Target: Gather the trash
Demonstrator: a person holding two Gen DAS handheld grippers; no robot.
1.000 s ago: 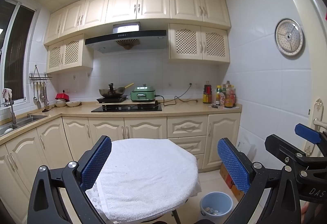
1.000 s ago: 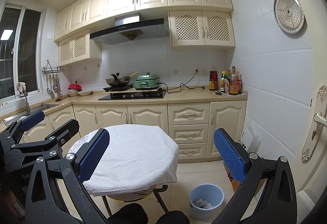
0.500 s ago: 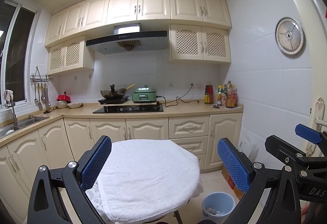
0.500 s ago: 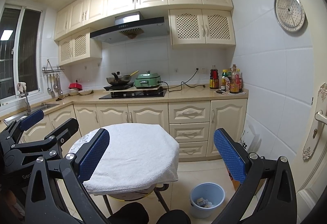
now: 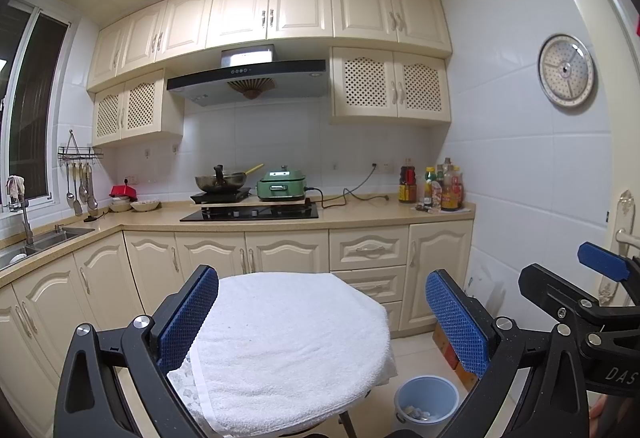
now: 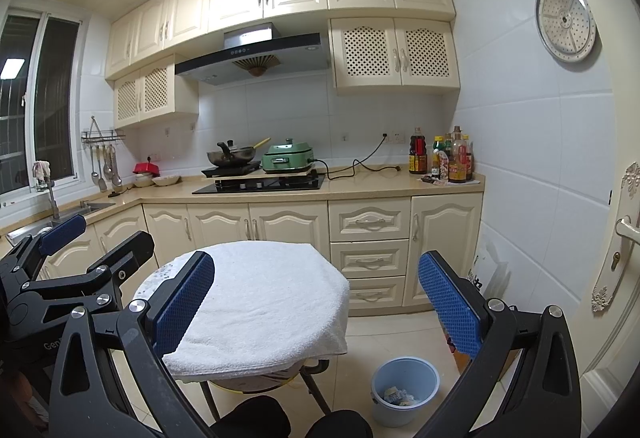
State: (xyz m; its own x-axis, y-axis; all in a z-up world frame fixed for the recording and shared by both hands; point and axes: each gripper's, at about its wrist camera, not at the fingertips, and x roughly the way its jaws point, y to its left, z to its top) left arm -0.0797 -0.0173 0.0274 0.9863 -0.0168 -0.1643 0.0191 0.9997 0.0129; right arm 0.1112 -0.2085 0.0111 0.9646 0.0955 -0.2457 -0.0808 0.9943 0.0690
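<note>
Two tongs held up over a small round table (image 5: 372,366) with a white towel (image 5: 288,342) on top. Left gripper (image 5: 322,318) spread wide, nothing between the blue pads (image 5: 188,312). Right gripper (image 6: 316,304) spread wide too, holding nothing.

Blue bin (image 6: 404,390) down on the floor, to the right of the table and near the low cupboards (image 6: 368,250). Trash (image 6: 394,396) already lying inside, pale and crumpled.

From the right wrist view: the whole bin mouth, the table legs (image 6: 316,386), two dark knees (image 6: 260,418) at the bottom edge, and the left tongs poking in from the left side. From the left wrist view: the bin (image 5: 426,404) partly cut by the right finger, only a few bits of trash (image 5: 416,414) at the bottom, and the right tongs poking in from the right side. Sink (image 5: 24,250) easier to see here.

Behind, in both views: a wok (image 5: 220,182) and a green cooker (image 5: 282,190) on the stove, bottles (image 5: 436,186) at the counter's far right, a round metal plate (image 5: 566,70) on the wall.

Hard to tell what kind of trash sits in the bin. Table feet cut off. Brown box (image 5: 448,348) by the wall mostly hidden behind the right pad. Hands holding the tongs out of sight.
</note>
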